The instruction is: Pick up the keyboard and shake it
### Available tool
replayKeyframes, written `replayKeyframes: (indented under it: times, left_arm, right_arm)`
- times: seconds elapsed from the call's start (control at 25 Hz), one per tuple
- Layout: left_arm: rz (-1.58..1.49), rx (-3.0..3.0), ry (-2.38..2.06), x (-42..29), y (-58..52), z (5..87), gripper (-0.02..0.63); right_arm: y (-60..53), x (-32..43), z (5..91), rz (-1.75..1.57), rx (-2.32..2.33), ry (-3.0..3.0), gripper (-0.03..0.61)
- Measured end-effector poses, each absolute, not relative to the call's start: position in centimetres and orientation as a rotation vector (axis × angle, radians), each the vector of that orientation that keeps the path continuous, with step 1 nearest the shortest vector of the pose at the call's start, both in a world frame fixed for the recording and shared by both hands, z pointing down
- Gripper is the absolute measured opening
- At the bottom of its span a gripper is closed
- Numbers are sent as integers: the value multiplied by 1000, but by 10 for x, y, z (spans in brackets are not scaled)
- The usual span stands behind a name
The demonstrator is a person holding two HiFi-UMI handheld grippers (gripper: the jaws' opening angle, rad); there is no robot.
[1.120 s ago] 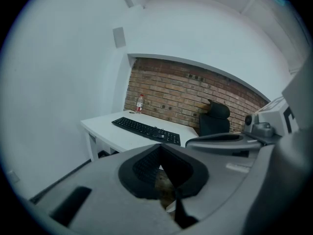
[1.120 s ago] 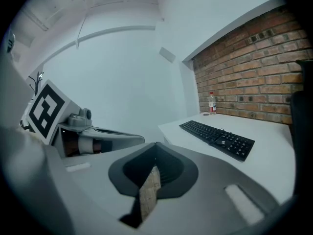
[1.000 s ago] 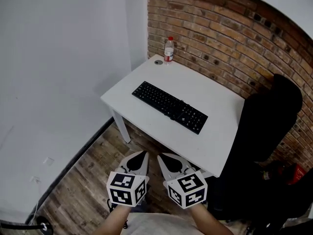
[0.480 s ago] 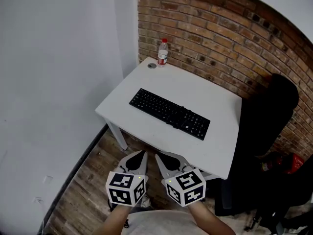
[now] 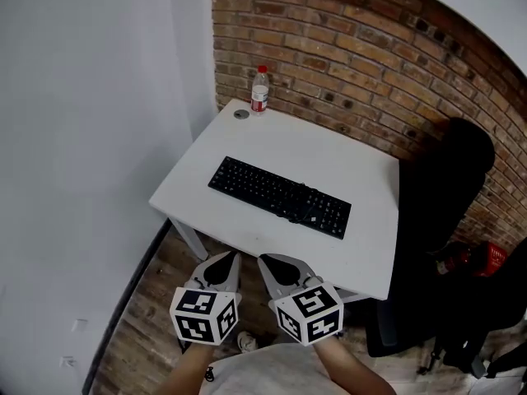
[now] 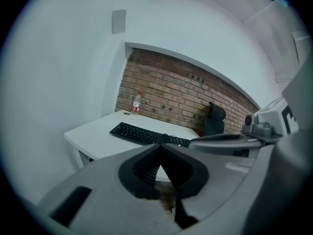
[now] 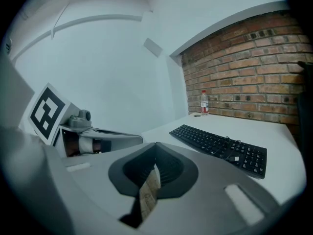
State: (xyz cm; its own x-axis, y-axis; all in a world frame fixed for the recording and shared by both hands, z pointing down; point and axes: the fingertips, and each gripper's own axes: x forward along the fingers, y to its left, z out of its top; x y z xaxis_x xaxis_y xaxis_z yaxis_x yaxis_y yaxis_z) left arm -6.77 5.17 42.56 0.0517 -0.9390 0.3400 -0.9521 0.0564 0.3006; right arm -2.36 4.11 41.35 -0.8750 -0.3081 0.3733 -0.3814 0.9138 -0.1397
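A black keyboard [image 5: 279, 197] lies slantwise on the white table [image 5: 354, 245], its cable coiled on top of the keys near the right end. It also shows in the left gripper view as the keyboard [image 6: 146, 134] and in the right gripper view as the keyboard [image 7: 220, 144]. My left gripper [image 5: 223, 261] and right gripper [image 5: 269, 263] hang side by side over the wooden floor, short of the table's near edge. Both are shut with nothing between the jaws. Neither touches the keyboard.
A plastic water bottle [image 5: 260, 90] and a small round cap [image 5: 240, 114] stand at the table's far corner against the brick wall. A black office chair [image 5: 436, 220] stands right of the table, a red object [image 5: 486, 259] behind it. A white wall runs along the left.
Both grippers have come closer to the table's near edge, still shut and side by side. The table and keyboard now sit nearer and more to the left in the head view.
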Motion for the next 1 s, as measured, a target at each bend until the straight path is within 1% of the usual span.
replayKeyframes:
  times: [0.56, 1.0]
  left_arm:
    - [115, 1945, -1802, -84, -7, 443, -9]
    - [205, 1991, -1709, -100, -102, 455, -9]
  right_arm:
    - [-24, -27, 432, 355, 657, -2700, 9]
    - [-112, -40, 443, 424, 743, -2661, 9]
